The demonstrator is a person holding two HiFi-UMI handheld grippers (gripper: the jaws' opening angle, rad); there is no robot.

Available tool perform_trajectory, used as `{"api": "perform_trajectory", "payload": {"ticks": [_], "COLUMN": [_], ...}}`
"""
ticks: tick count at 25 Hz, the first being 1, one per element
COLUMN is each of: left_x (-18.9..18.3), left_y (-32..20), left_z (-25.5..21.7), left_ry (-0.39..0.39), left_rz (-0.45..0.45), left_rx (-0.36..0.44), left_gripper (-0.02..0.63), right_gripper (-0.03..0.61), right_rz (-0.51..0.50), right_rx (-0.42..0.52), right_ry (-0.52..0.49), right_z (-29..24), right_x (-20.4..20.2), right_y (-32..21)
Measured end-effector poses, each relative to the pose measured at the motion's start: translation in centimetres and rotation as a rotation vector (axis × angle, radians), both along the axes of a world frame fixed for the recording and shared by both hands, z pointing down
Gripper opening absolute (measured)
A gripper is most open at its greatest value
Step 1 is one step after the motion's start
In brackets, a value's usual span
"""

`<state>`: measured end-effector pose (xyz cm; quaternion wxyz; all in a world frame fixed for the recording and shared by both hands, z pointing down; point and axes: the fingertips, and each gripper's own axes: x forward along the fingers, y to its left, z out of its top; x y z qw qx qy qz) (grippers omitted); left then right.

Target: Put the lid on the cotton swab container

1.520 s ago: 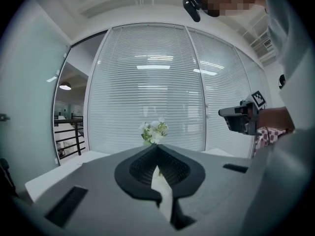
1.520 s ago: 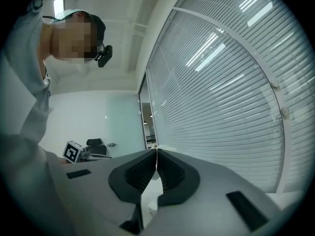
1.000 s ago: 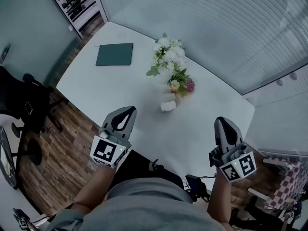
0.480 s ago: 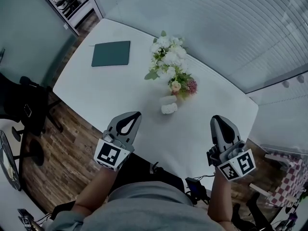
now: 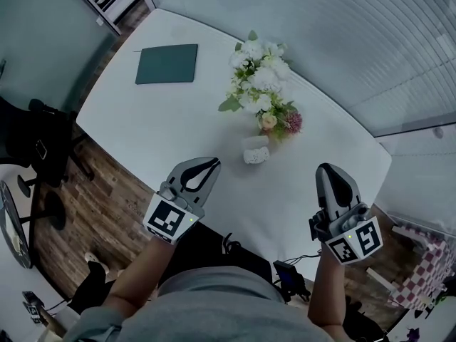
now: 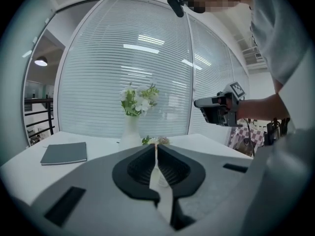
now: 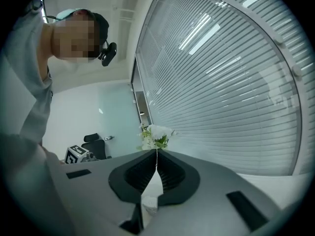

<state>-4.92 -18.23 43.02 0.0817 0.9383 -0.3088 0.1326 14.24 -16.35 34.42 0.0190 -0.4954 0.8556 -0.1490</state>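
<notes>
The cotton swab container [image 5: 255, 151] is a small white tub on the white table [image 5: 142, 130], just in front of the flower vase; I cannot tell its lid apart from it at this distance. My left gripper [image 5: 211, 162] hovers over the table's near edge, left of and short of the container, jaws shut and empty [image 6: 156, 146]. My right gripper [image 5: 328, 167] hangs at the near right, also shut with nothing in it [image 7: 157, 152]. Both are well apart from the container.
A vase of white and pink flowers [image 5: 263, 91] stands mid-table behind the container. A dark green notebook [image 5: 167, 64] lies at the far left. Black office chairs [image 5: 32, 144] stand on the wooden floor to the left. Window blinds [image 5: 342, 34] run behind the table.
The head view has shifted slightly and the left gripper has edged a little to the right, toward the container. Both grippers have stayed shut and empty.
</notes>
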Motion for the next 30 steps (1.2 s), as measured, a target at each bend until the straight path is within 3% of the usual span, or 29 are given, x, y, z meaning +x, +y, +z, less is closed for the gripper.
{"api": "perform_trajectory", "payload": {"ticks": [9,12,14,19,25,30], "left_x": [1.9,2.7,3.2,4.7,6.0,7.1], "left_y": [0.0,0.1,0.2,1.4,0.9,0.2], "left_z": [4.2,6.0,7.6,11.7,14.6,15.8], "left_ry": [-0.068,-0.092,-0.114,-0.17,-0.239,-0.289], "left_rz": [0.069,0.102,0.127,0.221,0.219,0.251], "left_rx": [-0.098,-0.141,-0.177,-0.316,-0.339,-0.33], "left_gripper": [0.032,0.088,0.124,0.138,0.224,0.241], "right_gripper": [0.026,0.026,0.026,0.026,0.026,0.026], "right_rz": [-0.016,-0.019,-0.022,-0.03,-0.019,-0.001], "right_rx": [-0.042,-0.052,-0.059,-0.071,-0.084,-0.101], "right_ry": [-0.011,-0.016,-0.018,-0.02,-0.022,-0.011], "right_z": [2.4,3.1,3.5,4.2,4.7,5.2], "right_x": [0.3,0.4,0.5,0.6,1.4,2.4], "right_y": [-0.8,-0.8,-0.9,-0.8,-0.4,-0.3]}}
